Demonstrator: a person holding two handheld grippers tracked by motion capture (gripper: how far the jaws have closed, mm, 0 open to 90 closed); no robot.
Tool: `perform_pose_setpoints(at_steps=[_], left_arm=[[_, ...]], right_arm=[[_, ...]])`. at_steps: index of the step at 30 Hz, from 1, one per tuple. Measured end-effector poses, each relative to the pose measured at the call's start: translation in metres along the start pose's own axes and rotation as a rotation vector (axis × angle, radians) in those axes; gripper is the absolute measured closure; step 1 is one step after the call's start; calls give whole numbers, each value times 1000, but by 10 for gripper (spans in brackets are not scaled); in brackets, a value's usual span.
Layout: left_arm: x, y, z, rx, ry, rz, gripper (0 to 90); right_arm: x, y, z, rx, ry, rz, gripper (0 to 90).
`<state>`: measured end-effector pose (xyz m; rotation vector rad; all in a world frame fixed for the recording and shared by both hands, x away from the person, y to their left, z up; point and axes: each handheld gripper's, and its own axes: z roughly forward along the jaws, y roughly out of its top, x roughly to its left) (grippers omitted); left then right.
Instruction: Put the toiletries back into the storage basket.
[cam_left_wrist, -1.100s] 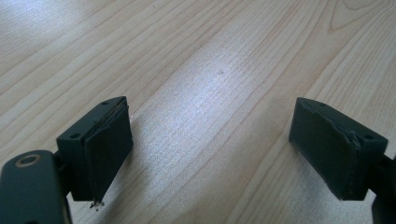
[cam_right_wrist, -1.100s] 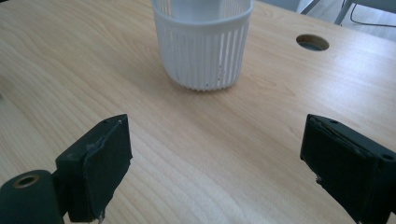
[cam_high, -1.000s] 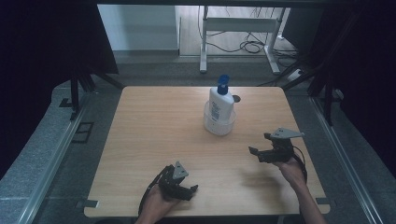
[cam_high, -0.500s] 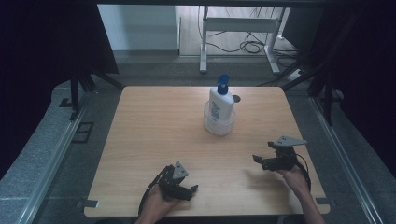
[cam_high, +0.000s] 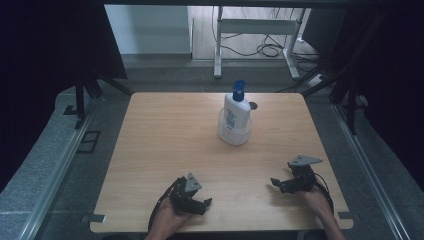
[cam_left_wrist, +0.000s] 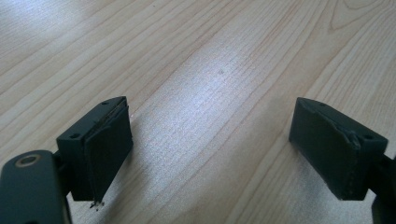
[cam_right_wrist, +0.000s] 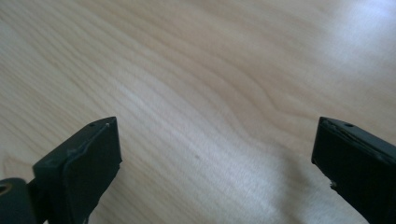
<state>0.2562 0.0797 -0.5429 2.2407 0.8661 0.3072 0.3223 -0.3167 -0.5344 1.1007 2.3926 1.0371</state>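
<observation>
High view: white pump bottle (cam_high: 236, 111) w/ blue pump stands upright in clear round container (cam_high: 235, 131), far-centre of counter (cam_high: 150, 150). Left gripper (cam_high: 202, 204) & right gripper (cam_high: 276, 184) both at near edge, well apart from it.
Left gripper view: jaws wide open, bare wood grain between.
Right gripper view: jaws have just been opening, now wide apart, nothing between.

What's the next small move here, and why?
Probably reach the right gripper forward and left toward the pump bottle in its clear container. Both grippers sit at the near table edge, jaws open with nothing between them; the right's have just been opening, and it is the closer one.
</observation>
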Motion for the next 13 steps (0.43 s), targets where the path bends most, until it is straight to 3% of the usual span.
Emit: perform_pose_setpoints(at_steps=[3,4,13], left_arm=[[0,0,0,0,0,0,127],[0,0,0,0,0,0,126],[0,0,0,4,-1,3,123]], right_arm=[[1,-5,5,40,6,-1,0],[3,-7,6,35,-11,-16,0],[5,-7,5,33,-27,-4,0]])
